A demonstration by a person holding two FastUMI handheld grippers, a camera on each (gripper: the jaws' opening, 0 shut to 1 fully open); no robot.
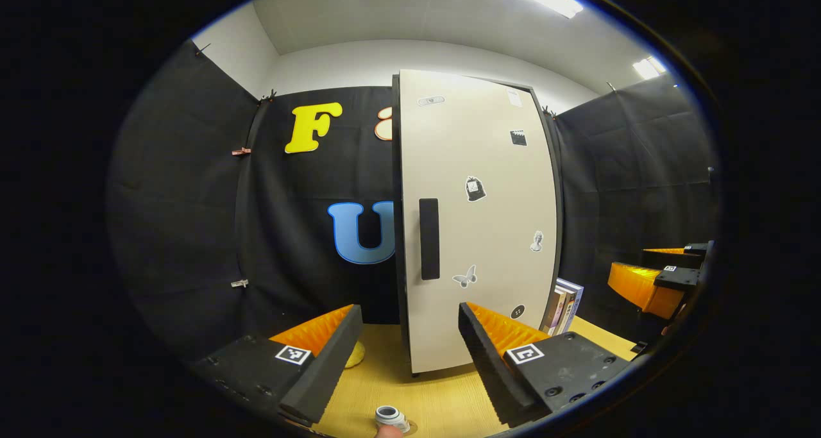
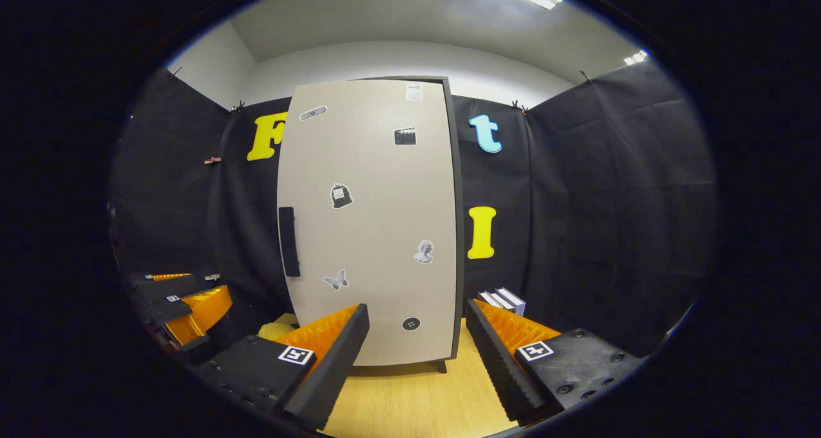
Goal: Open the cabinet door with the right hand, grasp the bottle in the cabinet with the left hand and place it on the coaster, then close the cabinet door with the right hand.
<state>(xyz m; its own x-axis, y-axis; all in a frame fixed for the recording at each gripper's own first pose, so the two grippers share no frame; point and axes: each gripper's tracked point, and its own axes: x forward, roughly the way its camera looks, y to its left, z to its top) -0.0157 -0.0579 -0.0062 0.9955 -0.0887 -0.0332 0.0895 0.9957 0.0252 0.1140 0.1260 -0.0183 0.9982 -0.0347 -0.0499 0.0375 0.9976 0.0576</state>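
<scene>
Here the left hand-held gripper (image 1: 404, 361) hangs low over the bench (image 1: 436, 399), its two fingers spread wide apart with nothing between them. Straight ahead of it stands the cabinet (image 1: 478, 220), a tall pale box with dark edges, and its door (image 1: 487, 168) is shut flat against the frame. A dark upright handle (image 1: 429, 238) sits near the door's left edge, just above the gap between the fingers. Small stickers dot the door, among them a butterfly (image 1: 465, 276) and a round button shape (image 1: 517, 311). Right below the left hand-held gripper, at the near edge of the bench, the top of a bottle (image 1: 390, 416) with a pale ring-shaped neck shows, and a fingertip (image 1: 388, 431) touches it from below. Whether a coaster lies under it cannot be told. A yellow lump (image 1: 355, 356) rests on the bench beside the left finger, close to the cabinet's foot. To the right of the cabinet a few books (image 1: 563, 306) stand upright.

The right hand-held gripper (image 2: 417, 361) also points at the closed door, its fingers well apart and empty, held clear of the handle, which lies up and to the left of it. In the left gripper view that same hand-held gripper appears far off to the right, beyond the books.
</scene>
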